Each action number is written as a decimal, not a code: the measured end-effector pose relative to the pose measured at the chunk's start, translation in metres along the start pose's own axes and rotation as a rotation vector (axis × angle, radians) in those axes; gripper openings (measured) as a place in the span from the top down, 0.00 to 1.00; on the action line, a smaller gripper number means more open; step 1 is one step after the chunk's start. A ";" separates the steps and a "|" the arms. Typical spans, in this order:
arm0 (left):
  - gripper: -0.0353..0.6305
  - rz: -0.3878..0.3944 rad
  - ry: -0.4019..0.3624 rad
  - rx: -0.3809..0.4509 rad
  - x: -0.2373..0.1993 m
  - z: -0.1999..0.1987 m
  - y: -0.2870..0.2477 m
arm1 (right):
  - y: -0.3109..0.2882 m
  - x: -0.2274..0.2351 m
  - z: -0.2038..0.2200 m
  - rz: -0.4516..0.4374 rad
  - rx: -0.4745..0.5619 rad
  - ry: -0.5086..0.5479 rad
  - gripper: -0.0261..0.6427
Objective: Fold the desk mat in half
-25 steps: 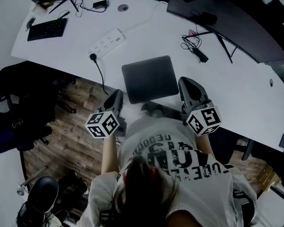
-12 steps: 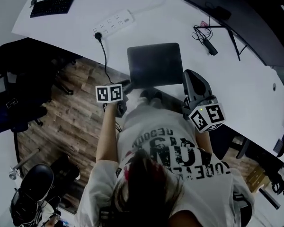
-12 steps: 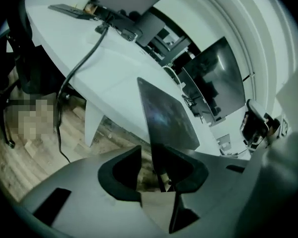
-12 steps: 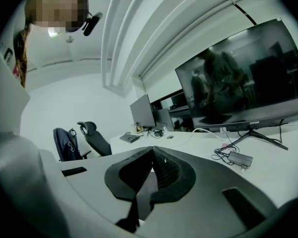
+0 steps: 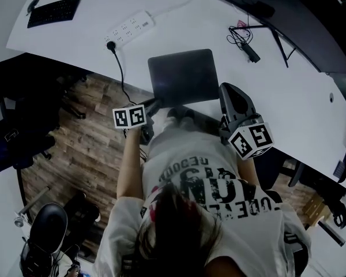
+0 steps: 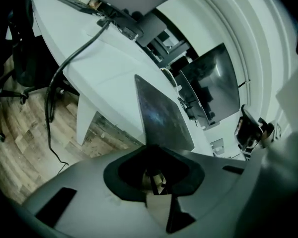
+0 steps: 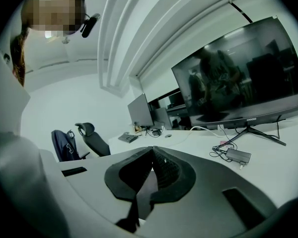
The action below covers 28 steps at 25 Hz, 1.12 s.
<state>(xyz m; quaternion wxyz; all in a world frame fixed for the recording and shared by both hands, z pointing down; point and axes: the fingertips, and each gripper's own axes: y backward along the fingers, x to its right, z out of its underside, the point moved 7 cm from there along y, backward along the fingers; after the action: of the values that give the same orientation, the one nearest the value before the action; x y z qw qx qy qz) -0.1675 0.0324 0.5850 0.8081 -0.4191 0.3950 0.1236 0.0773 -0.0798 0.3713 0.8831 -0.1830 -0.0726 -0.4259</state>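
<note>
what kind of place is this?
Most likely an office: a long white desk carrying a big monitor, a keyboard and a power strip, with an office chair beside it.

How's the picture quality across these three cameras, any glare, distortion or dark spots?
Head view: dim and even, desk mat sharp, the desk bowed by the lens. Left gripper view: strong fisheye, black corners, a pale sheen on the mat. Right gripper view: black corners, the monitor mirrors the room, one mosaic patch upper left.
</note>
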 end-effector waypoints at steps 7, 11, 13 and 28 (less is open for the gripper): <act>0.93 -0.022 -0.041 0.022 0.007 -0.009 0.017 | -0.002 0.002 0.000 0.014 -0.001 -0.005 0.97; 0.93 -0.029 -0.067 0.072 0.015 -0.023 0.033 | -0.001 0.002 0.000 0.022 0.002 -0.003 0.97; 0.93 -0.033 -0.107 0.098 0.025 -0.032 0.041 | 0.000 0.002 0.001 0.026 0.003 -0.003 0.97; 0.93 0.075 -0.547 -0.010 0.132 -0.050 0.006 | 0.024 0.016 0.001 0.103 0.029 -0.016 0.97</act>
<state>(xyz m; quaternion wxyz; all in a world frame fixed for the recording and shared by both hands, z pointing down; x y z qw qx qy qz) -0.1112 -0.0202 0.4669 0.8774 -0.3594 0.1765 0.2640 0.1060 -0.0777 0.3703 0.9058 -0.1769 -0.0761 -0.3773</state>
